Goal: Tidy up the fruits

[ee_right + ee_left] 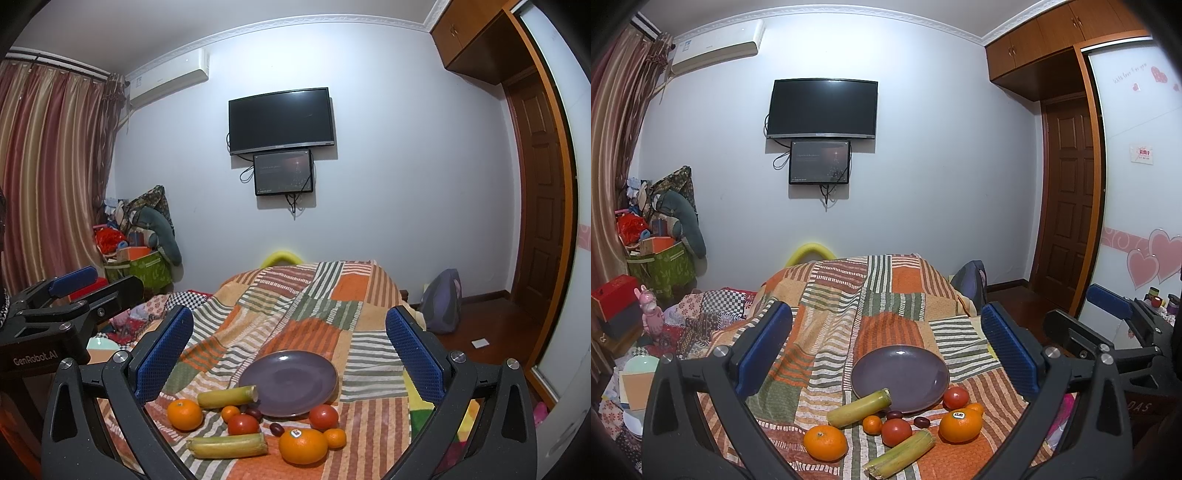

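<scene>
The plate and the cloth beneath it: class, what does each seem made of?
Plate: probably glazed ceramic, a glossy purple-grey surface with bright light glints. Cloth: a woven textile, matte, with ribbed stripes, patchwork blocks and soft folds.

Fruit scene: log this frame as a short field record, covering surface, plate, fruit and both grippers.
surface: patchwork blanket
plate: purple plate, empty
oranges: large stickered orange, second orange, two small ones
tomatoes: two, near plate's front rim
sugarcane: two pieces
left gripper: open, empty
right gripper: open, empty
</scene>
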{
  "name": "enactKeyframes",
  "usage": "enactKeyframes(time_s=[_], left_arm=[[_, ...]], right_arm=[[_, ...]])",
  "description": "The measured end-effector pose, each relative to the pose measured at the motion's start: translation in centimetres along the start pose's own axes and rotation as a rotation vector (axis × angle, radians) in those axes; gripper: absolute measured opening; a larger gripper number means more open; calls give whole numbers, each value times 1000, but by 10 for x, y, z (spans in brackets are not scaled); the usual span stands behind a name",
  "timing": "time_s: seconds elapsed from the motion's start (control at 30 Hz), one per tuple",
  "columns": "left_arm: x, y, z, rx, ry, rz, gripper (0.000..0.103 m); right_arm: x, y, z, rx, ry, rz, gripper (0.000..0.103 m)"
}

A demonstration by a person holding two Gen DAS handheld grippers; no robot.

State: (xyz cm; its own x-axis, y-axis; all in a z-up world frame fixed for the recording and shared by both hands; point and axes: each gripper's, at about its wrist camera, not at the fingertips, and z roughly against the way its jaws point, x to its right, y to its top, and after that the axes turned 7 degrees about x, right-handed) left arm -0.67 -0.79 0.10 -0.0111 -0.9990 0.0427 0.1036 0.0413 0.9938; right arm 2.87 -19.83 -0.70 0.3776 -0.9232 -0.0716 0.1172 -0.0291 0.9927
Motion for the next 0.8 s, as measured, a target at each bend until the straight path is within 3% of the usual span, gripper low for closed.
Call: enactKeyframes(time_s=[0.8], left_arm=[[-11,-8,-12,-41,-2,26,103]], right_arm=[[4,-10,-11,-32,-21,6,103]])
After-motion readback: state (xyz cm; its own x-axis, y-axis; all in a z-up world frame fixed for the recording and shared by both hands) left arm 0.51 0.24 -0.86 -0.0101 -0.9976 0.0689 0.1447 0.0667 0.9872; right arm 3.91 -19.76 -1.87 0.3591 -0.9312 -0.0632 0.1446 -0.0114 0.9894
